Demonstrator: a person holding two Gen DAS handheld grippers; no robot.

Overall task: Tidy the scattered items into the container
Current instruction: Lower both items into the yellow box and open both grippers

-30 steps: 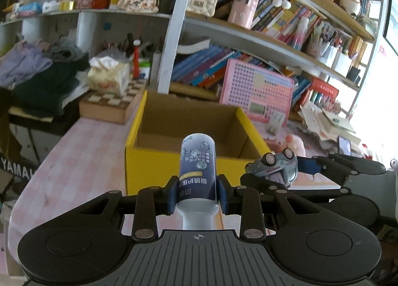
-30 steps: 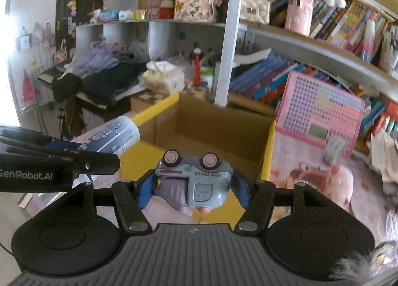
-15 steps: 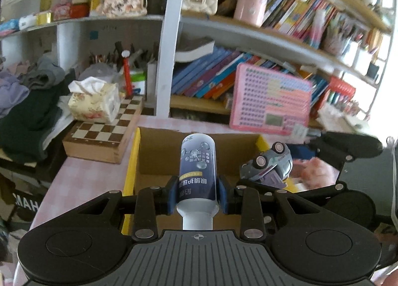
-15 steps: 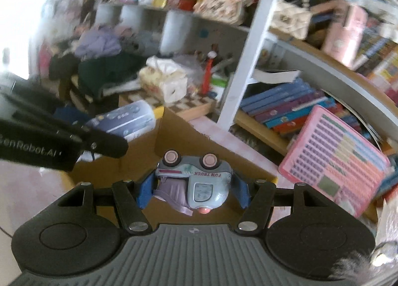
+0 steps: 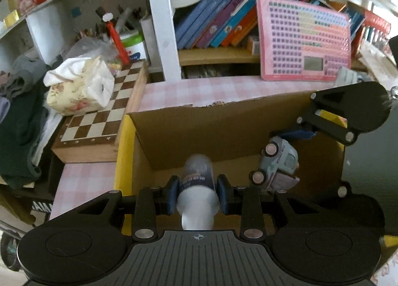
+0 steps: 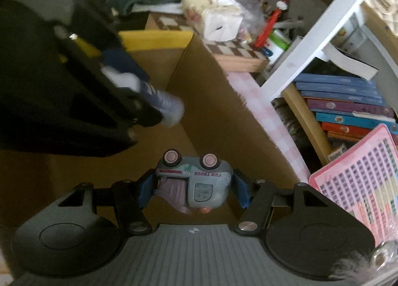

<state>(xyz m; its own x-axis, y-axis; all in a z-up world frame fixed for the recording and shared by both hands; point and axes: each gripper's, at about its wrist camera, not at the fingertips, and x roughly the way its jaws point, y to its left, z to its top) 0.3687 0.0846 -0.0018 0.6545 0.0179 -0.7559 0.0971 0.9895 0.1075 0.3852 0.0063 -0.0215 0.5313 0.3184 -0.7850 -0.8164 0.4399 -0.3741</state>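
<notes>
Both claws now tip into the box (image 5: 248, 122); left claw (image 5: 197, 195) grasping bottle (image 5: 197, 181), right claw (image 6: 192, 190) truck (image 6: 199, 184).

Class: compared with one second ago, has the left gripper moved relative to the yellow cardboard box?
Yes. The left gripper, shut on the bottle, has advanced from short of the cardboard box to over its open interior, tilted downward.

Both wrist views look steeply down, close, into one cardboard box (image 5: 223, 137), the right view probably blurred.
</notes>
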